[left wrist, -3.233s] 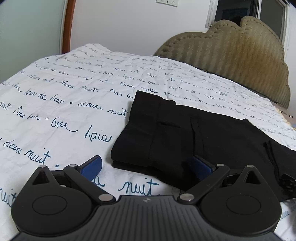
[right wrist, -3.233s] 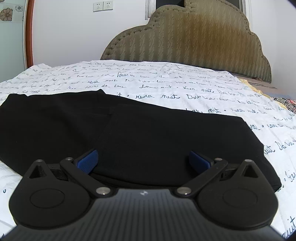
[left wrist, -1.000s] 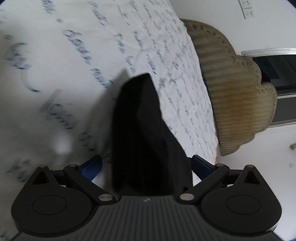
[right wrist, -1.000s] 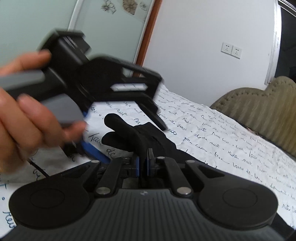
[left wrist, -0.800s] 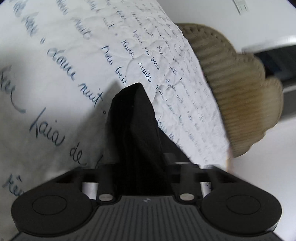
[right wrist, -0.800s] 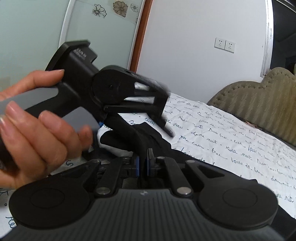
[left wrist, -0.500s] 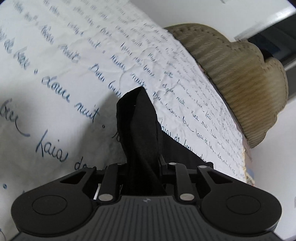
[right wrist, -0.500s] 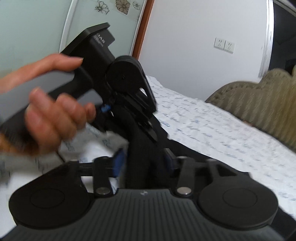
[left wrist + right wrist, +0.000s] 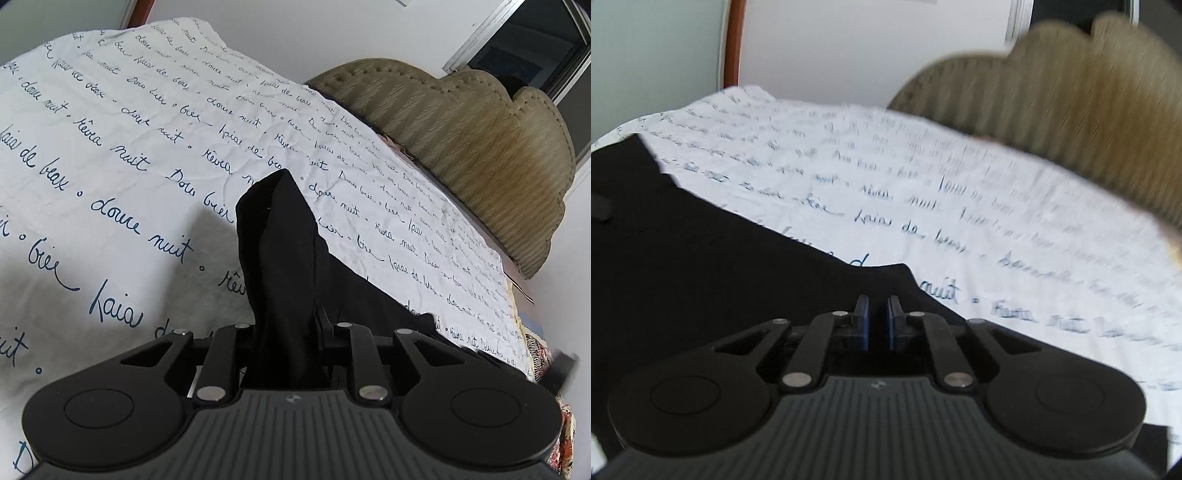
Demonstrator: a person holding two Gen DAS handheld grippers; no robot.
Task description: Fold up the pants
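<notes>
Pants (image 9: 284, 258) hang bunched above the bed sheet (image 9: 110, 166), pinched in the left gripper (image 9: 286, 332) – likely to carry one end over for a fold – while the right gripper (image 9: 878, 325), pads nearly together, whether on cloth I cannot tell, sits over the black fabric.

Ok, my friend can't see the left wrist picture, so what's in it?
The left gripper is shut on a bunch of black pants, which stick up from it. Behind is a white bedsheet with blue handwriting and a tan headboard.
</notes>
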